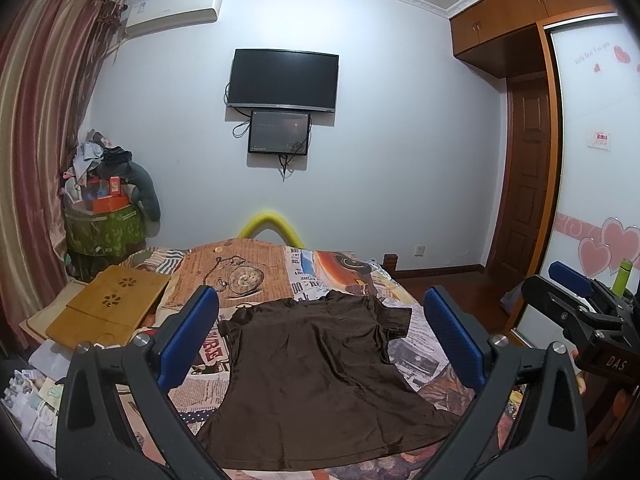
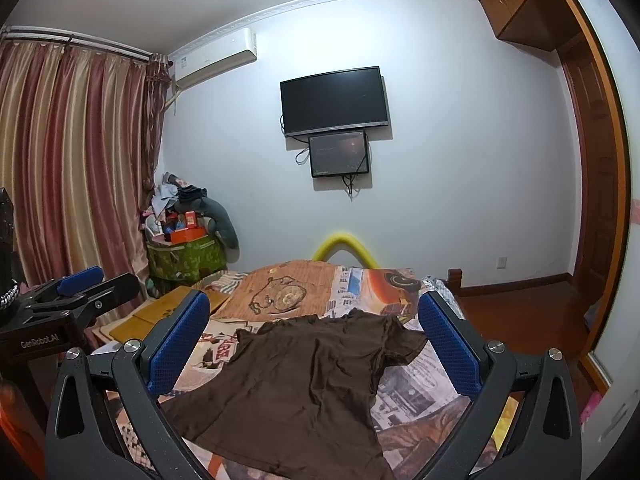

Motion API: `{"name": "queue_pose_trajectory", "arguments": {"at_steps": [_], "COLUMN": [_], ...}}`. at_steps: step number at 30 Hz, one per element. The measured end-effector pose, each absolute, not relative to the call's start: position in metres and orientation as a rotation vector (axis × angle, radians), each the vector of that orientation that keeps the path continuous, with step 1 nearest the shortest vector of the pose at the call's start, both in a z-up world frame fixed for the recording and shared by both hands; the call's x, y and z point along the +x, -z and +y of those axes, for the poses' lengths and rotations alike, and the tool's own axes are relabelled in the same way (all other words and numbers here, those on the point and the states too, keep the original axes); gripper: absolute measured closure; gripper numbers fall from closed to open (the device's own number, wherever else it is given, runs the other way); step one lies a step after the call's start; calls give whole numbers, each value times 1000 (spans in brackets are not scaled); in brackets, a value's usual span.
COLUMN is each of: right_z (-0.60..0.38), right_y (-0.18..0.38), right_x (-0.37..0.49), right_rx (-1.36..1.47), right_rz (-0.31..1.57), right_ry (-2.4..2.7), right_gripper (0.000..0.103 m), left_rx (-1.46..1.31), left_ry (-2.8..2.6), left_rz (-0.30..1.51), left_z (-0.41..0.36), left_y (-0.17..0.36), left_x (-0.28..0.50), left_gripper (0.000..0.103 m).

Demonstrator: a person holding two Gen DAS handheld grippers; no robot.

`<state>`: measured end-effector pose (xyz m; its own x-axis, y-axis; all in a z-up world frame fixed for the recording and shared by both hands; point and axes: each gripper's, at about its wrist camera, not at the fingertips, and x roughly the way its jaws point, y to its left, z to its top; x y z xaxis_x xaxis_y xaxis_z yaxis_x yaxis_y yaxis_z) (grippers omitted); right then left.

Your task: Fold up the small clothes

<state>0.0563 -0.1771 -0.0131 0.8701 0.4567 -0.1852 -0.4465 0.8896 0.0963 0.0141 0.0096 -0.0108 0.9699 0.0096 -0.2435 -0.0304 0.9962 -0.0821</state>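
Bedroom bed (image 1: 256, 268): your brown shirt (image 1: 316, 376) lies flat and unfolded, every fold still ahead; left gripper (image 1: 320, 344) and right gripper (image 2: 316, 348) both hover wide, empty.

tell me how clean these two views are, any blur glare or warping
Left wrist view: sharp, dim indoor light, strong fisheye bending the curtain and wardrobe, black corners. Right wrist view: same warping, ceiling line curved, brown shirt crisp, no glare on the dark TV.
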Motion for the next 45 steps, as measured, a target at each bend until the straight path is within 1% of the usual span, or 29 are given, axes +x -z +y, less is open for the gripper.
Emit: {"name": "queue_pose_trajectory", "arguments": {"at_steps": [45], "right_z": [-176], "right_y": [14], "right_x": [61], "right_rx": [43], "right_rz": [234], "right_ry": [-468], "right_gripper": [0], "left_rx": [-64], "left_ry": [-42], "left_rz": [248], "left_z": [7], "left_y": [15], "left_x": [24], "left_gripper": [0]}}
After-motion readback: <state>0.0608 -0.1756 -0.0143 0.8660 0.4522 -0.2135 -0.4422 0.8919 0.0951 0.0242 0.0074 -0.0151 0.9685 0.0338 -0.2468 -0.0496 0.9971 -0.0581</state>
